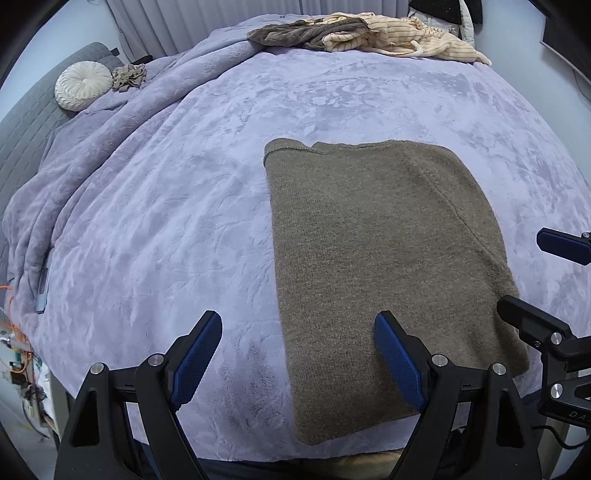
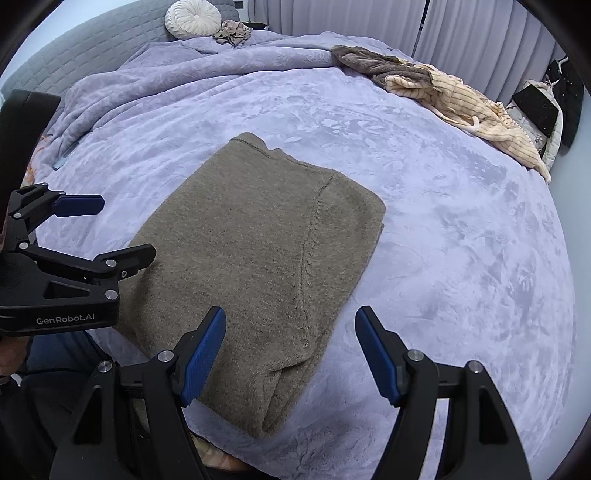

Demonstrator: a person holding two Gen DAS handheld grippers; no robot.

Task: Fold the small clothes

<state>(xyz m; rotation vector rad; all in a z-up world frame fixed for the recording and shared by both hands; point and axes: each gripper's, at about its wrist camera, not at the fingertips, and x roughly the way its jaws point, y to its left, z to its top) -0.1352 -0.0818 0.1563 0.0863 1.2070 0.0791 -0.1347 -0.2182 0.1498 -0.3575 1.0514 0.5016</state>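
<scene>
A brown knitted sweater (image 1: 384,258) (image 2: 258,258) lies folded into a long rectangle on the lilac bedspread (image 1: 166,221) (image 2: 461,258). My left gripper (image 1: 299,354) hovers open above the sweater's near left edge, nothing between its blue pads. My right gripper (image 2: 291,354) is open too, over the sweater's near right corner, and also holds nothing. In the left wrist view the right gripper (image 1: 532,273) shows at the right border; in the right wrist view the left gripper (image 2: 114,229) shows at the left border.
A heap of clothes, grey-brown (image 1: 306,33) (image 2: 376,64) and cream striped (image 1: 402,37) (image 2: 480,114), lies at the bed's far side. A round white cushion (image 1: 83,85) (image 2: 192,18) and a small beige garment (image 1: 129,75) (image 2: 232,33) sit by the grey headboard (image 1: 22,140).
</scene>
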